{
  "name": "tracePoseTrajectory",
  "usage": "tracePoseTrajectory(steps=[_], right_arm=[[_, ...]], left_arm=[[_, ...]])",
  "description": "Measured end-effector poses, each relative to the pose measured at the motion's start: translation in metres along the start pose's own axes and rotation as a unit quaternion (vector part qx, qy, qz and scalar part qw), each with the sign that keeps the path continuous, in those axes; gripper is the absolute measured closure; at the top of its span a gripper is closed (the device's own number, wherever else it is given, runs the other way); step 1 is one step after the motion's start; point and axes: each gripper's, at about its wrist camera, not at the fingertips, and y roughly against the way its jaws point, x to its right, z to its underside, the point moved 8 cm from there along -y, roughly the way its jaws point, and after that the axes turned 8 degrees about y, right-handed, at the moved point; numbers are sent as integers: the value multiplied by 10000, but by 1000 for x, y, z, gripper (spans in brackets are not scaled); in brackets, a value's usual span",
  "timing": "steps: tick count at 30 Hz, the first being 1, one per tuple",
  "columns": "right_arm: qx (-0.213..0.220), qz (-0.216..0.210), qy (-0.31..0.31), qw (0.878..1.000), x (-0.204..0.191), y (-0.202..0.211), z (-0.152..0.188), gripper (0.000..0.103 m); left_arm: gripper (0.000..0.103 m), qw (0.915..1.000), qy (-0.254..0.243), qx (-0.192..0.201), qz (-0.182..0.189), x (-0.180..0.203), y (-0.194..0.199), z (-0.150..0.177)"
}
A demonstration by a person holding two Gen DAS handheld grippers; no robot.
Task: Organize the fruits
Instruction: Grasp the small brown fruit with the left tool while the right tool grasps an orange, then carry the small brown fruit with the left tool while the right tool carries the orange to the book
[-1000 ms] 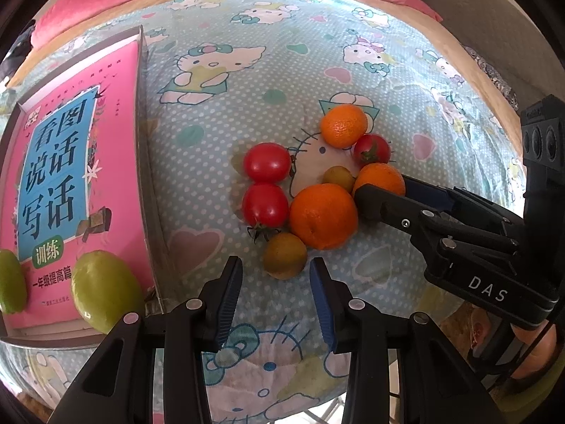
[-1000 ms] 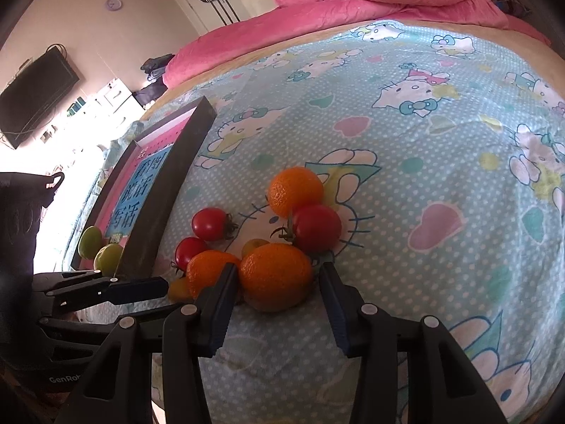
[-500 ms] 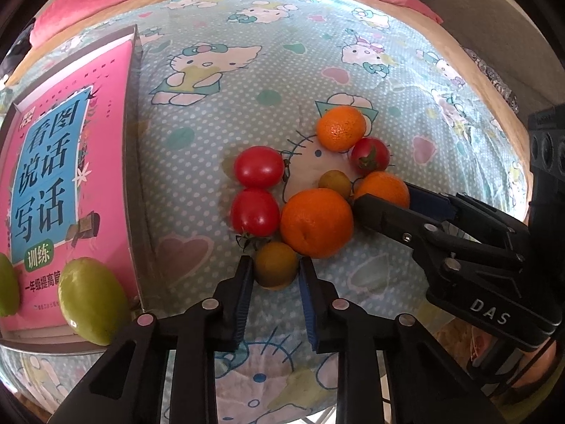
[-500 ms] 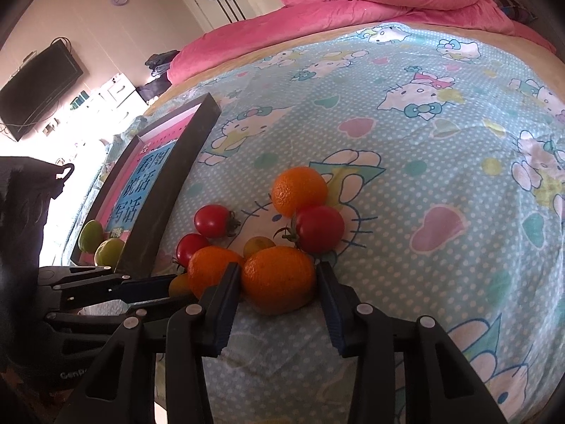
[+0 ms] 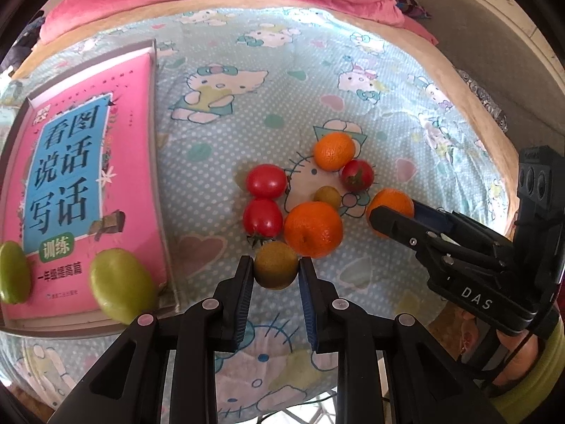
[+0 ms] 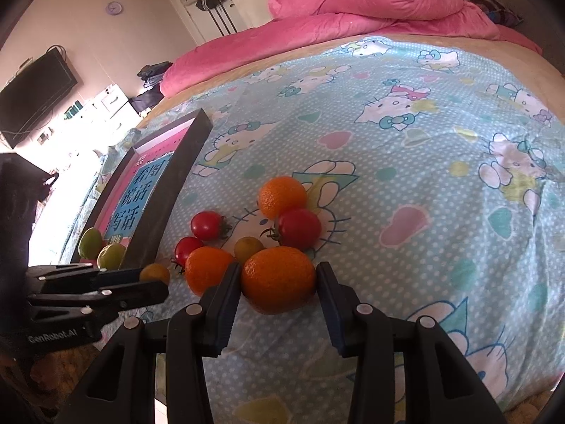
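A cluster of fruit lies on the Hello Kitty bedsheet [image 5: 247,106]. My left gripper [image 5: 276,272] is shut on a small olive-green fruit [image 5: 276,265] at the cluster's near edge; it also shows in the right wrist view [image 6: 154,272]. My right gripper [image 6: 279,282] is shut on an orange [image 6: 278,280], with both pads touching its sides; this orange shows in the left wrist view [image 5: 390,206]. Other oranges [image 5: 313,229] [image 5: 334,151], red tomatoes [image 5: 266,181] [image 5: 263,218] [image 5: 357,175] and another small green fruit [image 5: 327,196] lie between.
A pink book [image 5: 81,183] in a grey tray lies at the left, with two green fruits [image 5: 118,284] [image 5: 12,272] on its near end. A pink duvet [image 6: 353,10] covers the far end of the bed. The bed's edge runs just below both grippers.
My left gripper moved forward and closed on the small olive-green fruit. My right gripper narrowed onto the orange, which moved slightly away from the other fruit.
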Motion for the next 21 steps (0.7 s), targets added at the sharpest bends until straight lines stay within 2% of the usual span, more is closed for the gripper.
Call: tracePoseTrajectory(steps=[13, 21], right_arm=[[121, 121, 327, 9993, -20, 12, -2, 60], [239, -6, 542, 9982, -42, 20, -6, 60]], left_arm=[[76, 9997, 26, 248, 17, -6, 24, 0], [76, 9992, 94, 392, -45, -15, 36, -1]])
